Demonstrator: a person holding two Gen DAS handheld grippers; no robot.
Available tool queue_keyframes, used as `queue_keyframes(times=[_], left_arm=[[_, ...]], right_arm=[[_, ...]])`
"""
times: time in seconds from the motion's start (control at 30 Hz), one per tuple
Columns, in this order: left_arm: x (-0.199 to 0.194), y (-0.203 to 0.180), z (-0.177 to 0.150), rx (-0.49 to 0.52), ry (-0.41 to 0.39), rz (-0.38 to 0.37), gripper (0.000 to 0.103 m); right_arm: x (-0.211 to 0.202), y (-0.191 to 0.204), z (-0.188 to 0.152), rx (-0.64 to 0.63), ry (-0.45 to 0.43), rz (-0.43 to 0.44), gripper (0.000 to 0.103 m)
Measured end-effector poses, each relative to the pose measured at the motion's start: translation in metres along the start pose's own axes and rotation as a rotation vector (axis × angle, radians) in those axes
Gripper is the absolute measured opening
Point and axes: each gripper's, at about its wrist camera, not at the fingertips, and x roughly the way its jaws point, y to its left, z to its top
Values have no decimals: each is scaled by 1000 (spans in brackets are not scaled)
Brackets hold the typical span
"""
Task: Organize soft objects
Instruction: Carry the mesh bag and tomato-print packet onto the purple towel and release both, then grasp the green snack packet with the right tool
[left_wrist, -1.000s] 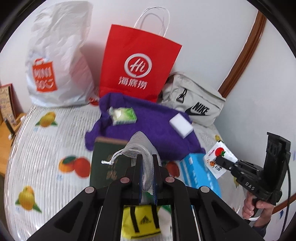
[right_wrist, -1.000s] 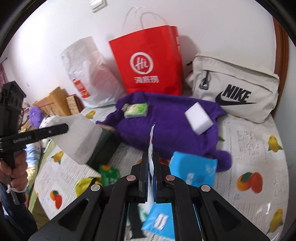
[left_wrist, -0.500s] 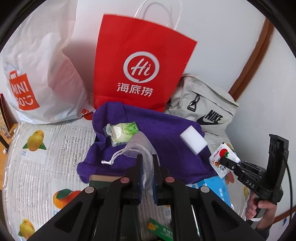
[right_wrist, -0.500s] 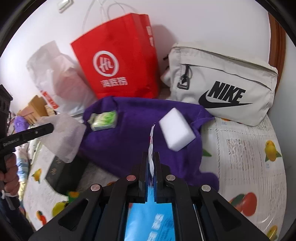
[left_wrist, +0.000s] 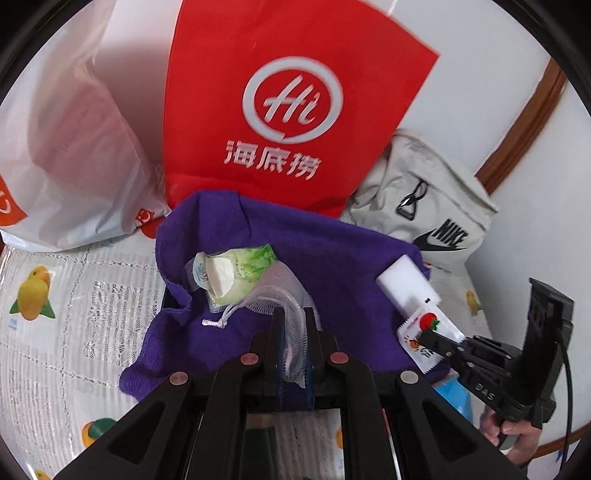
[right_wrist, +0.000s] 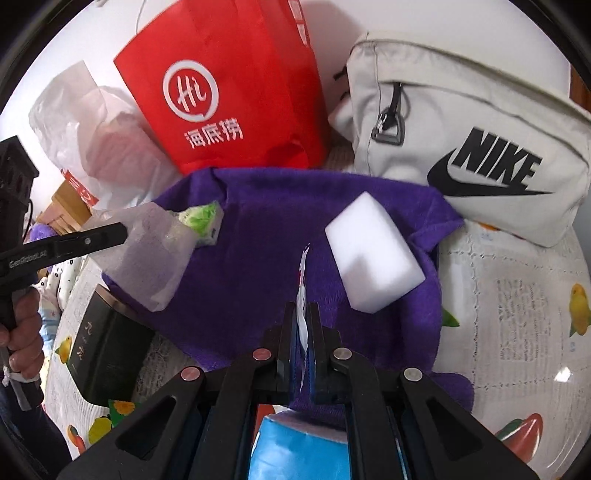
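A purple towel (left_wrist: 325, 258) lies on the table, also in the right wrist view (right_wrist: 258, 240). On it rest a green tissue pack (left_wrist: 236, 273) and a white sponge block (left_wrist: 406, 288), the block also in the right view (right_wrist: 373, 254). My left gripper (left_wrist: 293, 321) is shut on a white mesh drawstring pouch (left_wrist: 284, 291) held above the towel; the pouch shows in the right view (right_wrist: 147, 254). My right gripper (right_wrist: 303, 314) is shut on a thin white snack sachet (right_wrist: 303, 280) with a tomato print, seen flat in the left view (left_wrist: 428, 336), just beside the sponge.
A red paper bag (left_wrist: 295, 107), a white plastic bag (left_wrist: 66, 147) and a beige Nike pouch (right_wrist: 472, 147) stand behind the towel. A dark box (right_wrist: 103, 343) lies at the left, a blue tissue pack (right_wrist: 299, 446) near the front. The tablecloth (left_wrist: 55, 295) has fruit prints.
Both grippers have moved forward over the purple towel with their loads. The bags and the sponge now appear much closer.
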Motion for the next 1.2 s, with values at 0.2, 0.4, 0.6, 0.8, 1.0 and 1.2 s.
queue_keyframes(times=[0.2, 0.4, 0.6, 0.8, 1.0, 1.2], left_arm=[[27, 7, 0, -2, 52, 38, 8], [44, 3, -1, 27, 102, 88, 8], [45, 3, -2, 22, 98, 85, 9], [36, 5, -1, 25, 88, 153, 48], [21, 11, -1, 8, 78, 179, 52], [-2, 9, -5, 11, 54, 202, 52]], right_arm=[[12, -4, 6, 1, 34, 21, 7], [18, -10, 5, 1, 62, 13, 7], [17, -17, 3, 15, 68, 18, 9], [10, -16, 1, -14, 74, -28, 40], [-3, -16, -2, -31, 44, -65, 51], [-22, -17, -4, -16, 16, -84, 52]])
